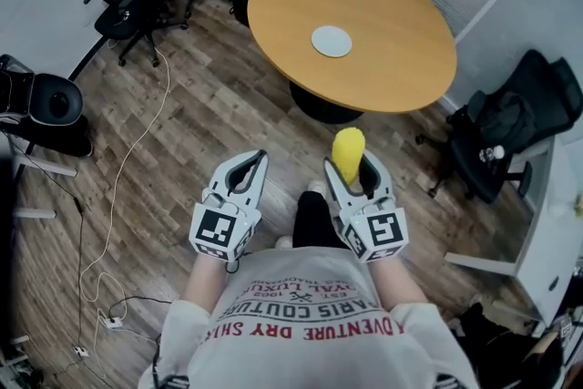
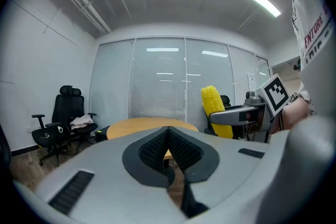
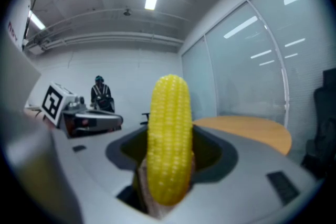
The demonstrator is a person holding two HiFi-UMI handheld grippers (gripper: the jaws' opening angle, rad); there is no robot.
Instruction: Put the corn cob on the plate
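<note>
Right hand-held gripper (image 1: pixel 351 162) is clamped on the corn cob (image 1: pixel 347 150); left hand-held gripper (image 1: pixel 258 161) is closed, empty; plate (image 1: pixel 332 41) is set on bench (image 1: pixel 401 59).

Plate (image 1: pixel 331 41) is lying on table (image 1: pixel 392 68); corn cob (image 1: pixel 347 150) is standing in right gripper (image 1: pixel 351 168), well short of it, left gripper (image 1: pixel 252 162) alongside

Both grippers held out in front of the chest, side by side, pointing forward; left gripper (image 1: pixel 256 161) has its jaws pressed together, nothing in them; right gripper (image 1: pixel 351 167) is clamped on a corn cob (image 1: pixel 347 148) that pokes past the tips
</note>
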